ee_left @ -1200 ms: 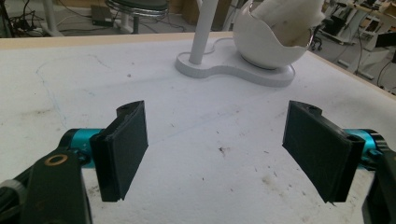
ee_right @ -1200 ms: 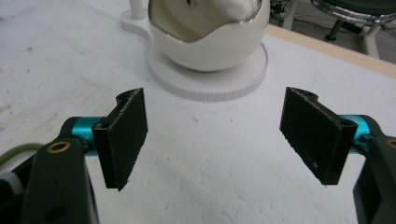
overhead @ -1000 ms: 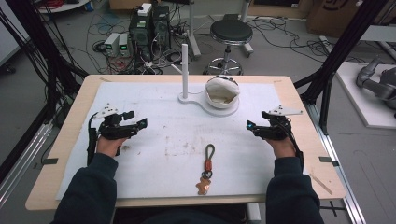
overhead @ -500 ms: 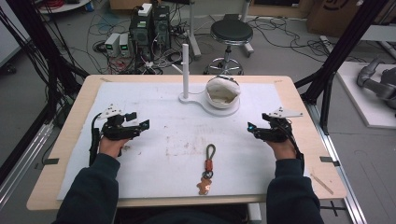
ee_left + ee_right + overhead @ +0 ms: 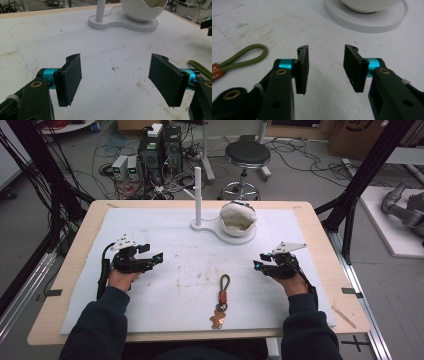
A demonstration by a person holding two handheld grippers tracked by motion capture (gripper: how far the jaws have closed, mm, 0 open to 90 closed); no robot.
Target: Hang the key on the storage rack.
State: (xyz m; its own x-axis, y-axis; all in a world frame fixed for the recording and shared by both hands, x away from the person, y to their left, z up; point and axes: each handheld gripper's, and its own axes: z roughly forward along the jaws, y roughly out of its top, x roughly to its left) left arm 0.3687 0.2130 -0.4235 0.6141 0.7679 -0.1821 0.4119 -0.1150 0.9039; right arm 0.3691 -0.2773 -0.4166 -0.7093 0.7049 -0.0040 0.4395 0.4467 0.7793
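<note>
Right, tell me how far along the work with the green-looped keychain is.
Nothing looks done yet: the green-looped keychain with its orange tag lies flat on the white foam mat, away from the white stand with post and bowl. In hand: the right gripper, empty, has just been closing its jaws partway beside the loop. The left gripper is open wide. Left: grasping and moving it.

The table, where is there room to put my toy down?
The white mat is bare between the left claw and the stand, and between the keychain and the stand. There is also room between the keychain and each claw; the right claw is open with nothing in it. It is crowded at the back middle, around the post and bowl.
</note>
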